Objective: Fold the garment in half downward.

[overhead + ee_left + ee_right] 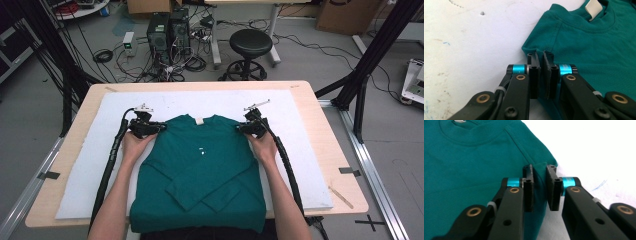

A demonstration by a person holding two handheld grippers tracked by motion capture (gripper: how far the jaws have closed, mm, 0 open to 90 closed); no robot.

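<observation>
A workshop floor strewn with black cables, two computer towers [168, 29] and a round black stool [250, 44] is lying beyond a pale wooden table [320, 125], which is carrying a white padded mat [90, 165]. On that mat a dark teal long-sleeved cotton shirt [200, 170] is lying flat, collar away from the person, both sleeves folded in across the front and its hem hanging over the near edge.

The left gripper [159, 127] is sitting at the shirt's left shoulder corner and the right gripper [240, 128] at the other shoulder corner, each held low by a hand [134, 145]. Taking both corners at once looks meant to keep the top edge straight, probably for lifting or folding the upper half.

The high view is giving the whole layout and the crossed sleeves, but not the jaws' grip. The left gripper view is showing its pads [548, 75] nearly together with the shoulder's edge at their tips; whether cloth is actually pinched I cannot tell. The right gripper view is showing a wider gap with the shoulder fold [541, 168] lying in it, the jaws released. A cream neck label [593, 8] is showing inside the collar.
</observation>
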